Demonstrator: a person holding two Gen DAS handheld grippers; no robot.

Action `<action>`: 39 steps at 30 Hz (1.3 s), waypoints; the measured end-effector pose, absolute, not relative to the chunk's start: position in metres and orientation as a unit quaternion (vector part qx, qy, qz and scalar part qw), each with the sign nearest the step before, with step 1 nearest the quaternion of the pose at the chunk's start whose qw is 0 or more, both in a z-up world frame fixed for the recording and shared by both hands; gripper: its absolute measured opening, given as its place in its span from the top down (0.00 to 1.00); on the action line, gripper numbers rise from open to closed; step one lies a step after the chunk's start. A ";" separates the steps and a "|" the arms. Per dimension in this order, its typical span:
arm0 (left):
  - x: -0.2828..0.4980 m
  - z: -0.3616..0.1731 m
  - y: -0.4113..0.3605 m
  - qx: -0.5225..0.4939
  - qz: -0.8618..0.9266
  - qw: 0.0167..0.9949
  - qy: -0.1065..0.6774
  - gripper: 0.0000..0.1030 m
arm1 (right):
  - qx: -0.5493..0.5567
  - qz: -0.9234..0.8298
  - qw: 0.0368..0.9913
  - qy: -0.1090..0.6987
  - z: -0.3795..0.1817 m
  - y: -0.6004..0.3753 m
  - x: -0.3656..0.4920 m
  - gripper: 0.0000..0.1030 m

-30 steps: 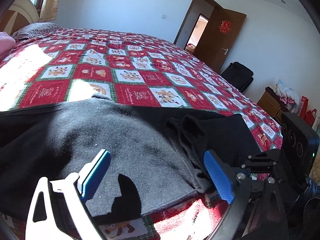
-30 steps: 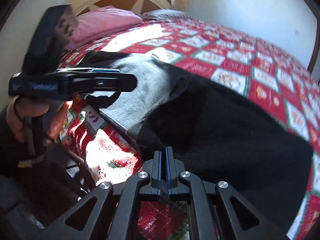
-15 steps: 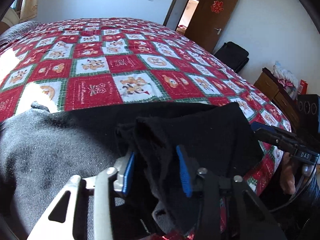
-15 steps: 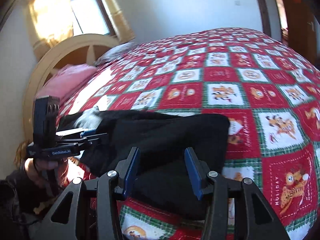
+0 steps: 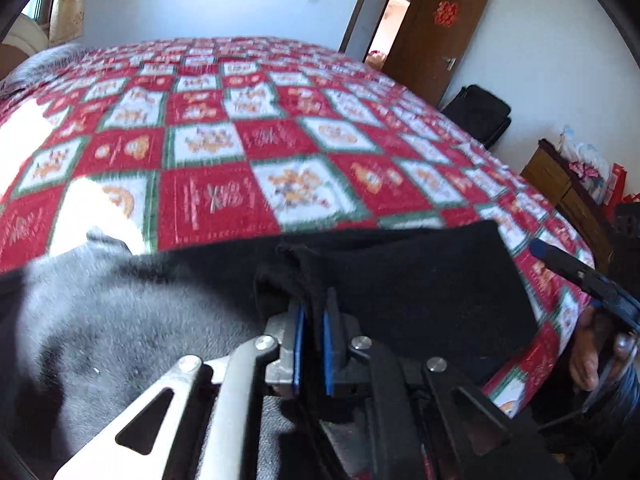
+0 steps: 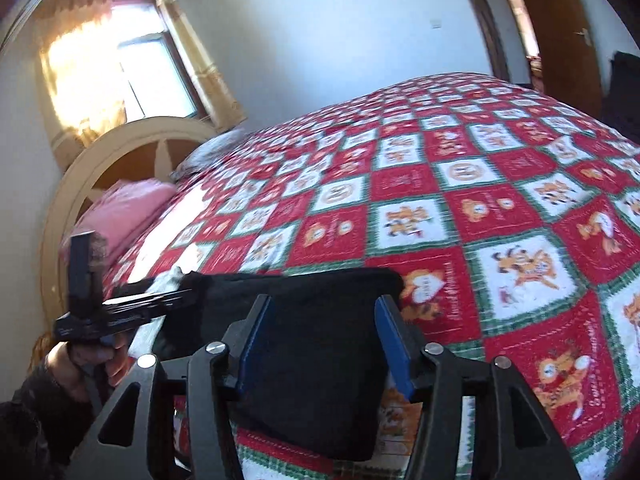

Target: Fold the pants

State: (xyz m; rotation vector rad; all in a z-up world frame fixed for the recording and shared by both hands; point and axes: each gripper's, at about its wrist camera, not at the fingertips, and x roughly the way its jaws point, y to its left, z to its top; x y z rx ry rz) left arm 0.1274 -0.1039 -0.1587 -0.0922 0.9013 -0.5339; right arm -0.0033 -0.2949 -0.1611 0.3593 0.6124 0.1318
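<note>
The left gripper (image 5: 312,344) is clenched on the black fabric pants (image 5: 400,280); the right gripper (image 6: 324,344) is opening above them, probably empty, so the single pinch may drag the fold crooked.

My left gripper (image 5: 311,344) has thin blue pads set in grey metal blocks, carried on linkage arms held by round silver screws; the arm on its left side is pale silver-grey with a triangular cut-out, the one on its right black. My right gripper (image 6: 323,344) is all black, its flat blue pads (image 6: 394,346) longer, with four silver screw heads across the linkage and triangular openings in the outer arms. From the right wrist view I see the left unit side-on: a black body with faint pale lettering and a black box standing upright on top. The hand (image 6: 86,366) under it comes out of a dark, fuzzy sleeve (image 6: 24,420).
</note>
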 end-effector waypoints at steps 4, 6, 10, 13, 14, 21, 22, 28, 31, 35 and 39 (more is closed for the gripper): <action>0.125 -0.159 -0.103 -0.035 -0.252 0.876 0.411 0.87 | 0.114 0.072 0.908 0.396 -0.196 -0.269 0.014 0.45; 0.126 -0.155 -0.100 -0.035 -0.252 0.880 0.401 0.87 | 0.093 0.067 0.917 0.382 -0.194 -0.264 0.008 0.45; 0.128 -0.154 -0.099 -0.023 -0.254 0.885 0.390 0.86 | 0.086 0.093 0.932 0.340 -0.171 -0.256 -0.007 0.42; 0.130 -0.161 -0.101 -0.021 -0.256 0.884 0.391 0.85 | 0.052 0.072 0.909 0.407 -0.197 -0.247 0.009 0.35; 0.129 -0.161 -0.100 -0.024 -0.257 0.885 0.387 0.83 | 0.049 0.070 0.914 0.396 -0.201 -0.247 0.007 0.35; 0.111 -0.145 -0.089 0.000 -0.225 0.906 0.360 0.27 | 0.077 0.099 0.924 0.360 -0.176 -0.237 0.000 0.35; 0.109 -0.144 -0.087 0.002 -0.223 0.907 0.357 0.26 | 0.074 0.105 0.927 0.352 -0.171 -0.231 0.000 0.35; 0.102 -0.141 -0.069 0.027 -0.185 0.917 0.354 0.20 | 0.062 0.151 0.926 0.340 -0.169 -0.182 0.033 0.35; 0.103 -0.144 -0.055 0.024 -0.169 0.918 0.358 0.20 | 0.065 0.183 0.916 0.352 -0.177 -0.155 0.051 0.35; 0.104 -0.150 -0.035 0.015 -0.155 0.916 0.370 0.20 | 0.027 0.197 0.902 0.383 -0.198 -0.120 0.066 0.34; 0.099 -0.153 -0.015 0.015 -0.143 0.916 0.375 0.20 | 0.005 0.193 0.906 0.377 -0.194 -0.112 0.060 0.30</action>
